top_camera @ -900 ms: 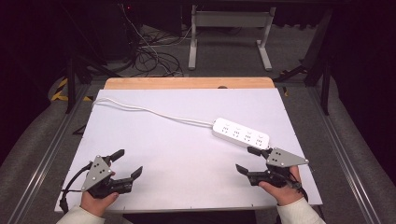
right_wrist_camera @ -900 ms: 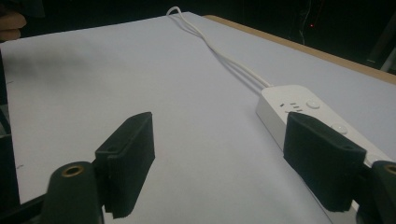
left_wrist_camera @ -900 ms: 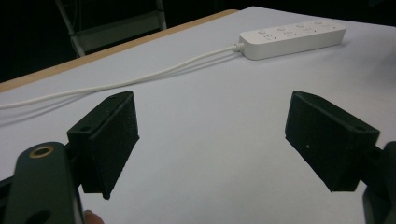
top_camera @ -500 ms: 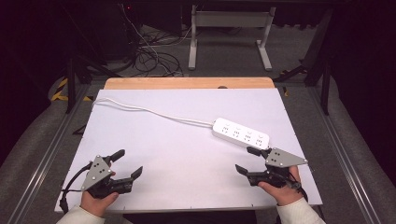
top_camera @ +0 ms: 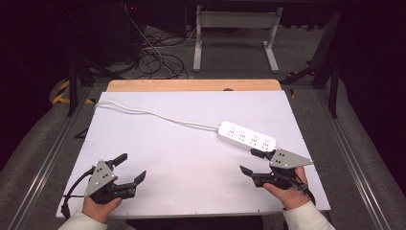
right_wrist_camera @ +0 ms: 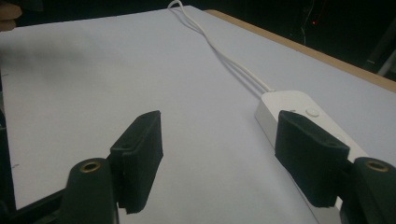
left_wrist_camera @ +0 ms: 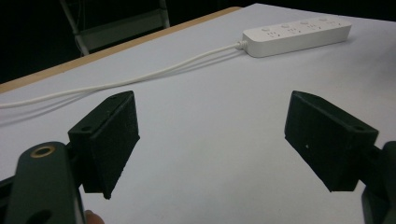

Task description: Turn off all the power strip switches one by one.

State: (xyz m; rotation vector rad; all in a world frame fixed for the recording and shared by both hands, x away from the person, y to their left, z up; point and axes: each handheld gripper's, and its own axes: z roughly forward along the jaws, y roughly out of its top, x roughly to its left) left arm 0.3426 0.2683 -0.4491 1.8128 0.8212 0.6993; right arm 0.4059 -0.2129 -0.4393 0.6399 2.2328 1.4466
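Reaching for the strip: you are at the start of a pick-up; the white power strip (top_camera: 247,137) lies flat on the white counter (top_camera: 182,143), toward the right side, its near end just beside your right tongs (top_camera: 250,162).
Right tongs: spread, with nothing between the pads; in the right gripper view the strip's rounded end with its button (right_wrist_camera: 312,112) sits just behind the right-hand pad (right_wrist_camera: 308,156).
Left tongs: spread and empty too (top_camera: 130,167), resting low at the near left of the counter, well apart from the strip.
Cord: the white cord (top_camera: 158,114) leaves the strip's far-left end and runs slack across the counter to the far left corner.
Approach: turn your right hand a little toward the strip so that its body, not the bare counter, lies between the pads, then slide in low.
Grip: take the strip across its narrow width near the end closest to you; the casing looks smooth and hard, so I judge that a square, centred pinch will hold better than a corner bite.
Risk: closing on the edge alone may let the strip skid or swing on its cord.
Left hand: keep it clear of the cord, or bring it to the strip's far end if the strip needs steadying.
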